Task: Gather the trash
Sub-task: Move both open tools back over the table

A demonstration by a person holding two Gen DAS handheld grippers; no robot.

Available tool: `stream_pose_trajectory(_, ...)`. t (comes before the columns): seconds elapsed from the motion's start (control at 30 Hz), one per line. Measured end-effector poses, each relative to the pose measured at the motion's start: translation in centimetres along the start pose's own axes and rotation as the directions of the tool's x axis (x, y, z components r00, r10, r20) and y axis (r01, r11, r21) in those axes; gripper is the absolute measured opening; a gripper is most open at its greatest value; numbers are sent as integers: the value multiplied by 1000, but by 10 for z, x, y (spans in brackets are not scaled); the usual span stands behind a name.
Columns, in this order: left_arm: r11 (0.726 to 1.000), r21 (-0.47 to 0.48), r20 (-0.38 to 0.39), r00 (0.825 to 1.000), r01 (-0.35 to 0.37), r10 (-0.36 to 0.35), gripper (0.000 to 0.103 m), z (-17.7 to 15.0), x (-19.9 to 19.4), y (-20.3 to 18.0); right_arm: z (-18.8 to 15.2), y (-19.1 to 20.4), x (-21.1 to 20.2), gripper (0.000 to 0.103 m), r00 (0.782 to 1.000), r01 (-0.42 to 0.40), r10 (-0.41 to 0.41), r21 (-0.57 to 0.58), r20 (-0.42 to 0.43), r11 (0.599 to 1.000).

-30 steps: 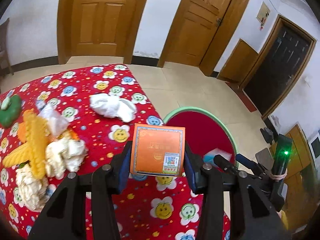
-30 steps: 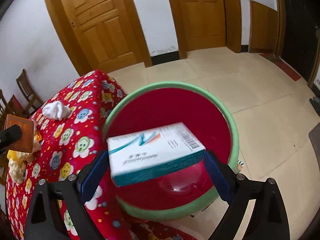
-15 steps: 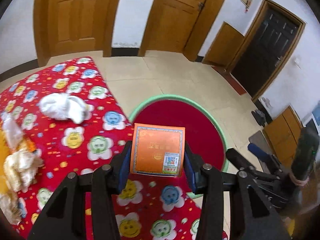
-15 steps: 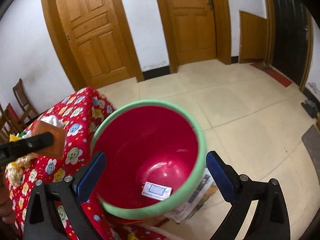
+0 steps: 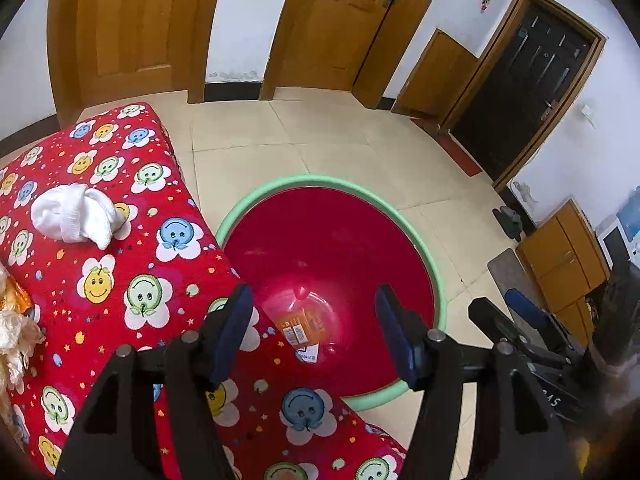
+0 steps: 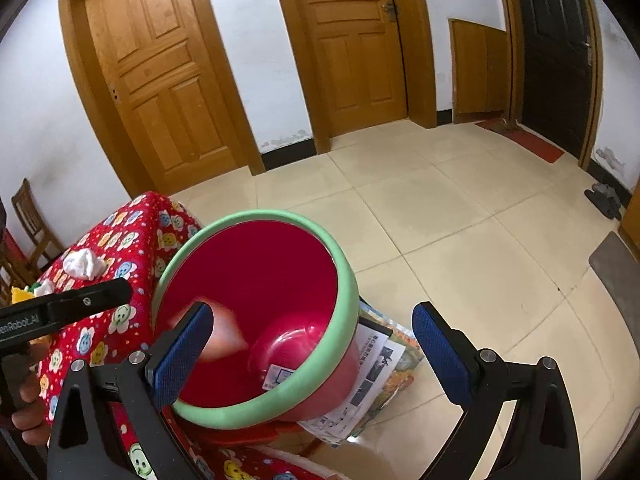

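Observation:
A red bin with a green rim stands on the floor beside the table. My left gripper is open and empty above the bin. The orange box lies at the bin's bottom, over a white box. In the right wrist view the orange box shows as a blurred shape inside the bin, and the white box lies at the bottom. My right gripper is open and empty above the bin's near rim. A crumpled white tissue lies on the table.
The table has a red smiley-flower cloth. More crumpled wrappers lie at its left edge. Papers lie on the floor under the bin. Wooden doors line the far wall. A wooden chair stands at the left.
My left gripper moved right over the bin, opened, and dropped the orange box into it. My right gripper let the white box fall into the bin earlier and stays open.

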State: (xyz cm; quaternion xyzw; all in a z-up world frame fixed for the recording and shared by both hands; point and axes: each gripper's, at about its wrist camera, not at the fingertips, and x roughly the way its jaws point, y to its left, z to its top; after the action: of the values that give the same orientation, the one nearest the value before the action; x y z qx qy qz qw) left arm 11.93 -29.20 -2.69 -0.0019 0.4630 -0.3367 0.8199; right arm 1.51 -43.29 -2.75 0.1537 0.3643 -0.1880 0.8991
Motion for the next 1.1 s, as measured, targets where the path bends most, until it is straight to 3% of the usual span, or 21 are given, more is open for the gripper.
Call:
stream_pose_trajectory(0.53,994,-105,77,996,-29,38,63,-19,-61,34,-2,27,-17,100,998,-57,57,-40,-9,998)
stream_pose_trajectory(1.1,953,-232,151,961,-195,233,63,-60,-139,99,-13,84,-34,100,988,-153,149,-131,-41,979)
